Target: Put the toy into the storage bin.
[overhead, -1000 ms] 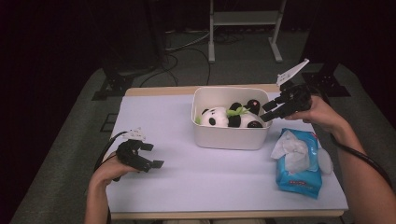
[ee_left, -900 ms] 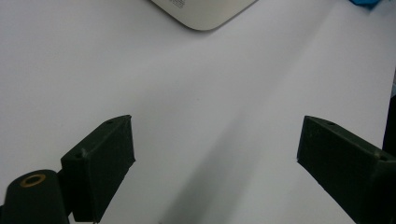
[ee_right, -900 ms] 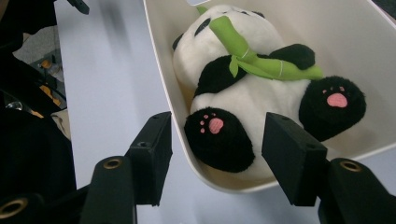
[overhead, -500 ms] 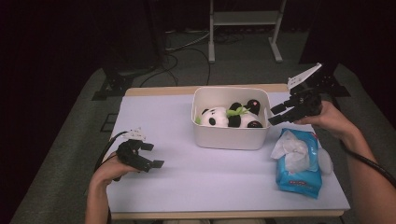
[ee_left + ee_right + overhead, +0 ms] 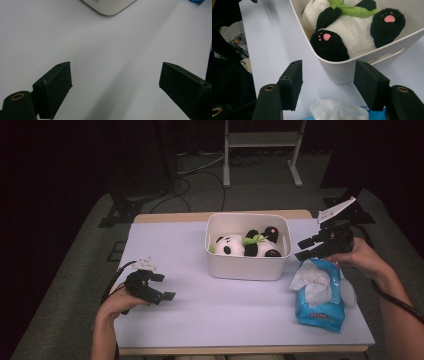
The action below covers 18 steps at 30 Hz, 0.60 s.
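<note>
The right gripper (image 5: pixel 303 248), jaws apart and holding nothing, hangs just above the tissue pack (image 5: pixel 320 295) beside the white bin (image 5: pixel 247 267), and it could pull out too many tissues.

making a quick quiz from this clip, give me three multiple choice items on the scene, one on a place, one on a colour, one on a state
1. Where does the panda plush lie?
A. inside the white bin
B. on the wipes pack
C. on the floor

2. What colour is the wipes pack?
A. red
B. blue
C. yellow

3. How do the jaws of the right gripper stand?
A. clamped on the panda
B. clamped on a wipe
C. apart, holding nothing

Answers:
1 A, the high view shows the panda within the bin's walls.
2 B, its wrapper is blue, with a white wipe sticking out of the top.
3 C, in the right gripper view the jaws stand apart above the wipe, pads touching nothing.
</note>
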Each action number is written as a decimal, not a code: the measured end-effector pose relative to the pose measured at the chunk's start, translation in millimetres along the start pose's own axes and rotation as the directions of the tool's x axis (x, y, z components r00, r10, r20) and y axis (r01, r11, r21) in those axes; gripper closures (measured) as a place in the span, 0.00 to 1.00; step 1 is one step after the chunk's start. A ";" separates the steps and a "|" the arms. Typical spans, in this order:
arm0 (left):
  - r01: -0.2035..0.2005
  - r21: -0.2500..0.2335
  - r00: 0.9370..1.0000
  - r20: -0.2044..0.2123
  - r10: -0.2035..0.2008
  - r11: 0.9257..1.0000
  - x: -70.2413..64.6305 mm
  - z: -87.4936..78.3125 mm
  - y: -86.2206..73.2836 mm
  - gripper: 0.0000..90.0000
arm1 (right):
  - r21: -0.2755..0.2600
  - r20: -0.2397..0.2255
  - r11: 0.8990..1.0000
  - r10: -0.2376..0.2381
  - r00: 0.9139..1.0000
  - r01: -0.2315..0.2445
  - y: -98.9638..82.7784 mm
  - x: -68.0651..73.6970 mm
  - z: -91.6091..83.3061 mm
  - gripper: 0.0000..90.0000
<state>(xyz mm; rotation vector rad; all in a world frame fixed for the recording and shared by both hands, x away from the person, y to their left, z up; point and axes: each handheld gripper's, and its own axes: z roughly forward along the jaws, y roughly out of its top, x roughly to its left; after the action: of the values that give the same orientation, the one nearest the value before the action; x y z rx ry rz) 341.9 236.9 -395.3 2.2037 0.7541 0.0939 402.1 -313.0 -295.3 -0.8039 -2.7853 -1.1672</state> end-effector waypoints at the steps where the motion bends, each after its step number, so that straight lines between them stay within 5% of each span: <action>1: -0.001 -0.001 1.000 -0.001 0.001 1.000 -0.1 0.0 0.1 0.11 | -0.003 0.003 1.000 0.002 1.000 -0.002 -1.8 0.3 -0.5 0.43; 18: -0.009 0.000 1.000 -0.005 0.009 1.000 -1.7 -0.2 1.7 0.11 | -0.049 0.015 0.998 0.027 1.000 -0.026 -30.7 10.1 -0.5 0.42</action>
<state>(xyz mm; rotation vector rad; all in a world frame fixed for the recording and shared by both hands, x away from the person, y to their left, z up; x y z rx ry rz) 341.3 235.3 -393.6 2.2078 0.7470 0.1043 379.0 -326.8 -313.1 -0.8545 -2.7594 -1.2348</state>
